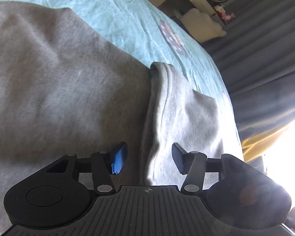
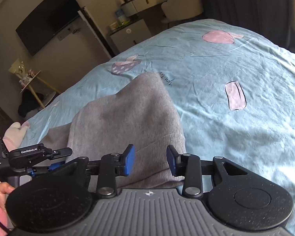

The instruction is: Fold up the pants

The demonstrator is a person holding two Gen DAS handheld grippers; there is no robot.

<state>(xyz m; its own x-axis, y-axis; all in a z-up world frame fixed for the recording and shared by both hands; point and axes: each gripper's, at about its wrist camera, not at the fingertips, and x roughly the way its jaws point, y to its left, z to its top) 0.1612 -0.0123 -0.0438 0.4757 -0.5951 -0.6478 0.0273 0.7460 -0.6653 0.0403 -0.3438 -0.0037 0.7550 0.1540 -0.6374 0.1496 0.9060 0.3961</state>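
Grey pants (image 1: 59, 88) lie bunched on a light blue bed sheet (image 1: 127, 19), with a paler layer and its hemmed edge (image 1: 167, 90) folded out to the right. My left gripper (image 1: 149, 157) hovers just over the cloth where the two layers meet; its blue pads stand apart and nothing is pinched. In the right wrist view the pants (image 2: 127, 118) form a raised hump. My right gripper (image 2: 150, 160) is above their near edge, its pads apart and the cloth showing through the gap, not pressed. The left gripper's body (image 2: 29, 153) shows at the left, held by a hand (image 2: 2, 190).
The sheet (image 2: 236, 68) spreads wide to the right, printed with pink shapes. Beyond the bed are a wall television (image 2: 47, 19), a dresser with bottles (image 2: 139, 4), a pale chair (image 2: 182, 5) and a small side table (image 2: 29, 78). Dark curtains (image 1: 265, 59) hang beside the bed.
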